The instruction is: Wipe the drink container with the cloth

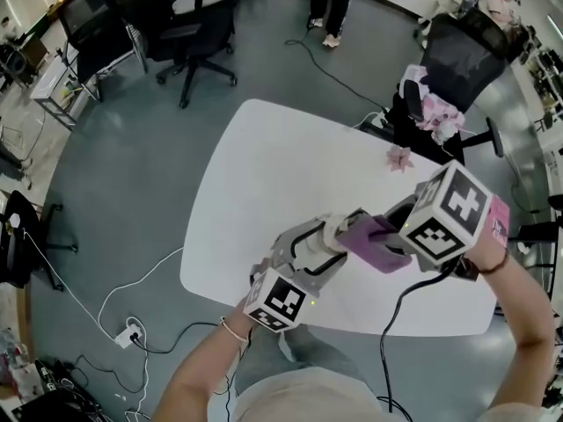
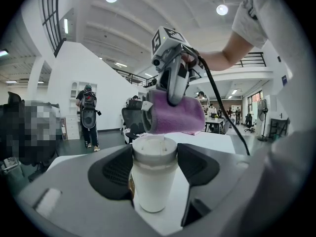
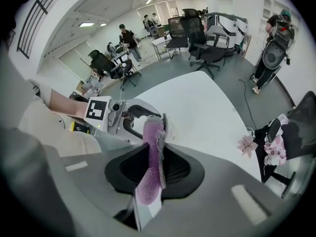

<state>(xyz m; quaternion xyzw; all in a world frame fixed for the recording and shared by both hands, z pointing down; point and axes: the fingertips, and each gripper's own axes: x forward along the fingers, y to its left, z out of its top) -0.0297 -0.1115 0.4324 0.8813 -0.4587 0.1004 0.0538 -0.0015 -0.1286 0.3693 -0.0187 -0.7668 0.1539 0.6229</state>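
- Left gripper view: the left gripper (image 2: pixel 154 168) is clamped on the drink container (image 2: pixel 153 179), a white cup with a pale lid, held upright, one jaw pressed to each side of it.
- In the same view the right gripper (image 2: pixel 173 98) comes in from above, carrying the purple cloth (image 2: pixel 175 116). The cloth's lower edge sits right at the container's lid and seems to touch it.
- Right gripper view: the right gripper pinches the cloth, which stands on edge between its jaws with a white tag hanging at its lower end. The left gripper lies just beyond the cloth. The container itself is mostly hidden behind the cloth here.
- Farther out in that view are the white counter (image 3: pixel 197 102) and a pink flower (image 3: pixel 245 143) near its far edge.
- Head view: both grippers meet above the near part of the counter, the cloth against the top of the container. Both are held in the air, well apart from the flower.
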